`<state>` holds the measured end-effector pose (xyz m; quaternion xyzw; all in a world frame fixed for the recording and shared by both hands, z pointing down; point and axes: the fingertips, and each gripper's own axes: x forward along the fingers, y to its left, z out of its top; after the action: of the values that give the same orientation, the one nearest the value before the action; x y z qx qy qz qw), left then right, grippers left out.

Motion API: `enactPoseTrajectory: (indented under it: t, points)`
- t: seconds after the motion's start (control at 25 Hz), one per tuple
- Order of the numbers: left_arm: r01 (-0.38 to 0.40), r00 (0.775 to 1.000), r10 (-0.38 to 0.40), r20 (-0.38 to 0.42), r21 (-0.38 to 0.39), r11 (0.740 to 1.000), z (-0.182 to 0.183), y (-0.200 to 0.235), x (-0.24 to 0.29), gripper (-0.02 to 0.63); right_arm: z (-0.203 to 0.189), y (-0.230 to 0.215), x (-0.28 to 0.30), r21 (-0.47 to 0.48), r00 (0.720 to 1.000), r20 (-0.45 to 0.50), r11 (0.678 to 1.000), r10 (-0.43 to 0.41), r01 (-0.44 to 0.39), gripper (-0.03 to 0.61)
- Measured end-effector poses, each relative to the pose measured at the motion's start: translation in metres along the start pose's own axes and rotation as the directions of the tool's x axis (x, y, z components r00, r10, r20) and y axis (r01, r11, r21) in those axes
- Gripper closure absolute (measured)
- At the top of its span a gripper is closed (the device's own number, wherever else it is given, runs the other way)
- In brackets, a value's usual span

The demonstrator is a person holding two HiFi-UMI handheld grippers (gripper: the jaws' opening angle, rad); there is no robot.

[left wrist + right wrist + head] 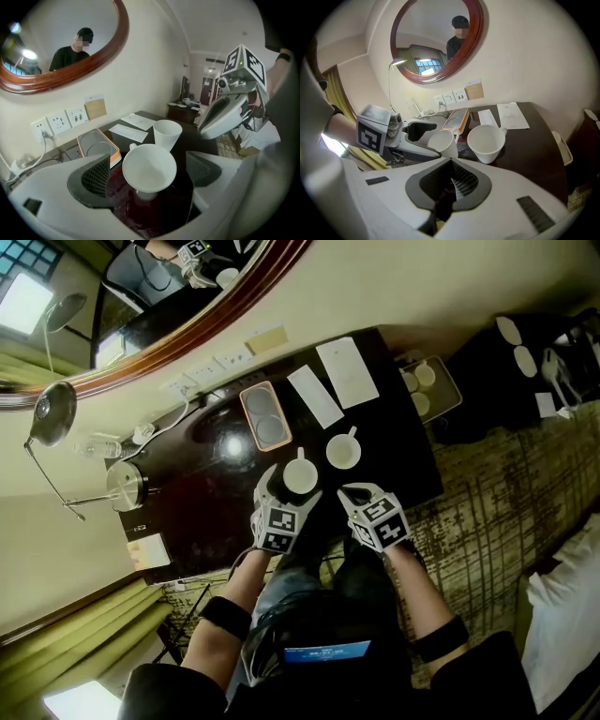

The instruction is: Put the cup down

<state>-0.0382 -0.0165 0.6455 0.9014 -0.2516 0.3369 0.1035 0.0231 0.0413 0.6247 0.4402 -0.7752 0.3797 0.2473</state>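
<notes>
A white handled cup [300, 474] [149, 168] stands upright on the dark table [403, 456], between the jaws of my left gripper [292, 493] [149, 172]. The jaws are open, and a gap shows between each pad and the cup's wall. A second white cup [343, 451] [167, 133] [486, 140] stands just to the right and farther back. My right gripper [361, 495] [452, 183] is shut with nothing in it, beside the left one near the table's front edge. In the right gripper view, the left gripper [417, 136] frames the first cup [443, 143].
An orange-rimmed tray [263, 415] and two white paper sheets [347, 371] lie behind the cups. A tray with small cups [427, 390] sits at the table's right end. A desk lamp [52, 413], cables and wall sockets [58, 121] are at the left, under a round mirror [436, 37].
</notes>
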Motion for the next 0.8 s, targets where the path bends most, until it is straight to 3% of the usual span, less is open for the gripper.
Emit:
enactPoseTrajectory:
  t: [0.2, 0.32, 0.44, 0.6, 0.8]
  points:
    - [-0.03, 0.999, 0.031, 0.031, -0.048, 0.998, 0.032, -0.004, -0.043, 0.127, 0.009, 0.004, -0.015, -0.016, 1.0, -0.003, 1.0, 0.01, -0.01, 0.577]
    - [-0.025, 0.998, 0.027, 0.053, -0.048, 0.999, 0.049, -0.006, -0.062, 0.294, 0.018, 0.0, -0.024, -0.027, 1.0, 0.013, 1.0, 0.005, -0.005, 0.577]
    - [-0.077, 0.992, 0.085, 0.09, -0.081, 0.994, 0.068, 0.005, -0.079, 0.463, 0.031, -0.003, -0.03, -0.038, 1.0, 0.028, 0.999, -0.003, 0.004, 0.577]
    - [-0.126, 0.983, 0.145, 0.11, -0.16, 0.979, 0.08, 0.022, -0.099, 0.611, 0.044, -0.006, -0.032, -0.083, 0.999, 0.048, 0.996, -0.01, 0.014, 0.577]
    - [-0.126, 0.982, 0.155, 0.105, -0.239, 0.963, 0.081, 0.03, -0.115, 0.611, 0.05, -0.01, -0.04, -0.123, 0.999, 0.049, 0.992, -0.022, 0.028, 0.577]
